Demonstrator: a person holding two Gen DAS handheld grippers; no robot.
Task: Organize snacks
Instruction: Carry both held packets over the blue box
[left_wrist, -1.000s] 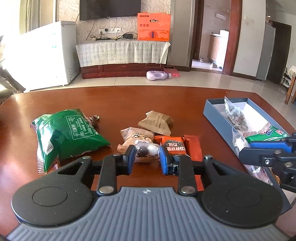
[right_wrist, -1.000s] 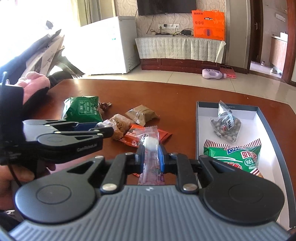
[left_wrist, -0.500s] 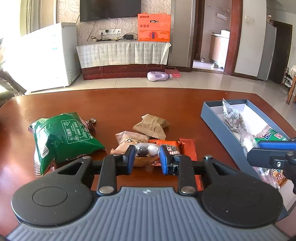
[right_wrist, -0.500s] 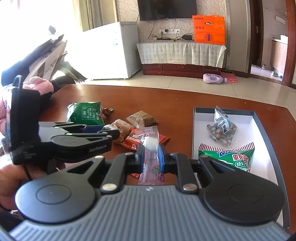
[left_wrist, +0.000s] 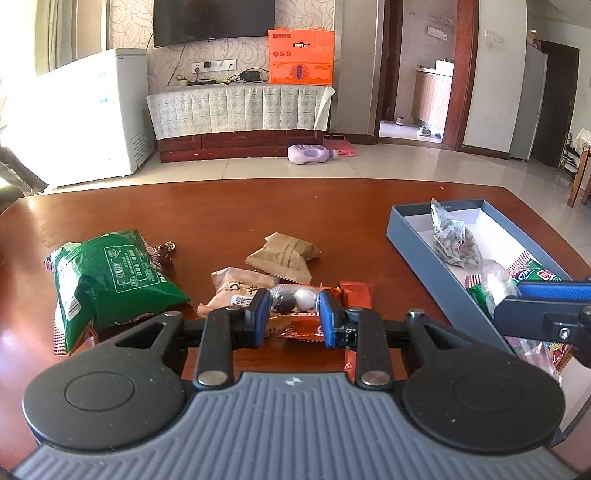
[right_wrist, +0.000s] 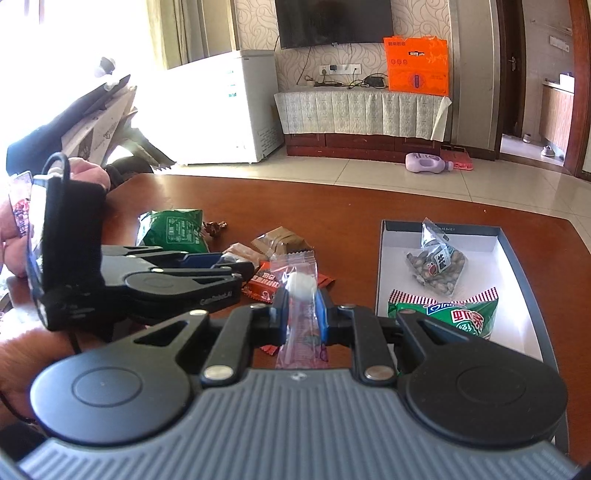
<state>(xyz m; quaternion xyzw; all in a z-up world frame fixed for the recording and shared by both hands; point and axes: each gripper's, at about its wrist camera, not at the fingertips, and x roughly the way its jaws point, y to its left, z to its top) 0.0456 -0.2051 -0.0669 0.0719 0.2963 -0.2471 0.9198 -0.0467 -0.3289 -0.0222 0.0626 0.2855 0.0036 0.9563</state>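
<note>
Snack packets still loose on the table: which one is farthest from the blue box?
The big green bag, leftmost of the group; the brown, beige and orange packets lie nearer the box.

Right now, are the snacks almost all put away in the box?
Not yet. Two bags already lie in the blue box: a nut bag and a green shrimp-snack bag. Each gripper holds one: the right gripper a clear candy packet, the left gripper a small candy pack. On the table: a green bag, brown packet, beige packet, orange bar.
</note>
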